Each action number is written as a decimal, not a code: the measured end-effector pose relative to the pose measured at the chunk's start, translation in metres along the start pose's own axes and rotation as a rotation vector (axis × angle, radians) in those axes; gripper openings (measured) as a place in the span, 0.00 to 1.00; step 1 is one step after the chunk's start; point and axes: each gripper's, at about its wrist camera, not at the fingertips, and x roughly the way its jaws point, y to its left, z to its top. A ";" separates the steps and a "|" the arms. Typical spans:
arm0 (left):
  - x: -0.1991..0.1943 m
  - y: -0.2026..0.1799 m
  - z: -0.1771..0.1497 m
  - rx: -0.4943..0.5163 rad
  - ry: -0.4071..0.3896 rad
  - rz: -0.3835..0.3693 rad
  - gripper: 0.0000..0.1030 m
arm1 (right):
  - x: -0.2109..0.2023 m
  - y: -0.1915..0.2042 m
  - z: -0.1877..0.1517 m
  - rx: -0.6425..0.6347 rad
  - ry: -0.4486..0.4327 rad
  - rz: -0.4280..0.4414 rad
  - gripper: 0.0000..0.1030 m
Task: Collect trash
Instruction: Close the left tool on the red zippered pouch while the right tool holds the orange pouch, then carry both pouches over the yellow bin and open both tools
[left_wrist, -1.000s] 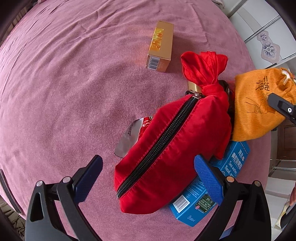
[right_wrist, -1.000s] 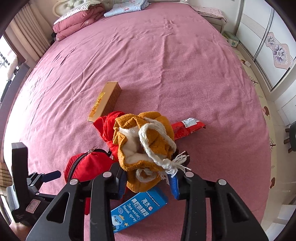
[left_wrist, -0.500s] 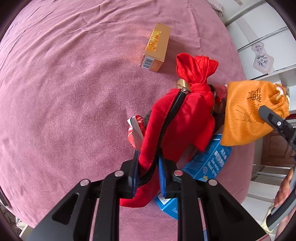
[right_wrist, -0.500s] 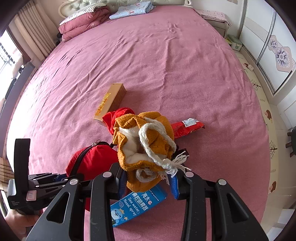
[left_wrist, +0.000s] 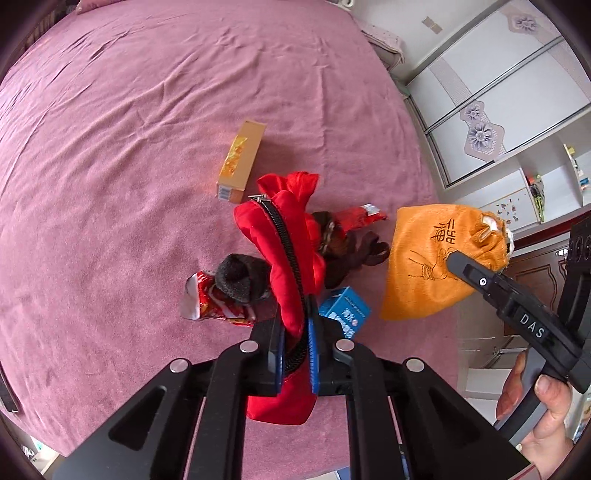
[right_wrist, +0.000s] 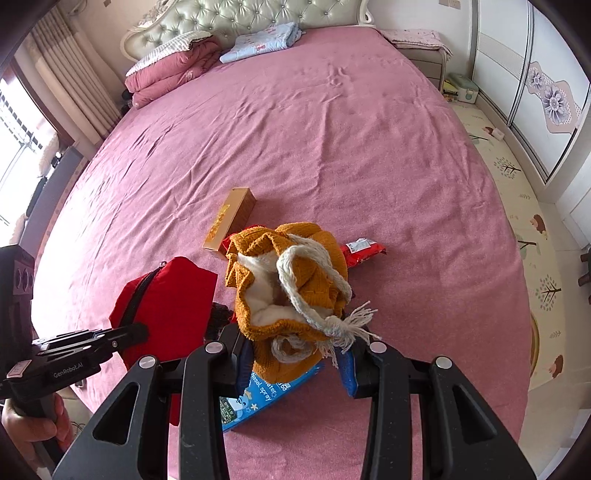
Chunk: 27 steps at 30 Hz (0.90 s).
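Trash lies in a small heap on the pink bedspread (right_wrist: 332, 147), partly masked by two bags held above it. Nearest in the left wrist view, the left gripper (left_wrist: 294, 356) is clenched on the lower end of a red zip pouch (left_wrist: 284, 251); its blue pads pinch the cloth on either side of the zipper, and the pouch's bottom edge sags below the fingers. At about 10 o'clock from that grip a crumpled red-and-silver wrapper (left_wrist: 210, 306) rests on the bed with a dark knitted item (left_wrist: 240, 278) on it — what that item is cannot be told. At 1 o'clock a blue nasal-spray box (left_wrist: 345, 312) shows only one end, the rest hidden by the pouch. Beyond, a brown tangled thing (left_wrist: 351, 254) is too indistinct to name, with a red packet (left_wrist: 360, 218) behind it.

In the right wrist view the right gripper (right_wrist: 297, 363) grasps an orange drawstring bag (right_wrist: 291, 284) between its pads, the white cord dangling over them; the bag covers most of the heap. Farther off, at 11 o'clock, a gold carton (right_wrist: 231, 223) lies flat, apart from the rest — its near corner is hidden by the bag.
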 end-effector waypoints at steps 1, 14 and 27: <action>-0.006 -0.007 0.000 0.012 -0.006 -0.010 0.10 | -0.007 -0.005 -0.001 0.006 -0.006 0.004 0.35; 0.040 -0.161 0.005 0.268 0.071 -0.091 0.10 | -0.078 -0.118 -0.032 0.174 -0.057 -0.054 0.35; 0.162 -0.354 -0.005 0.524 0.229 -0.199 0.10 | -0.120 -0.304 -0.085 0.453 -0.071 -0.184 0.35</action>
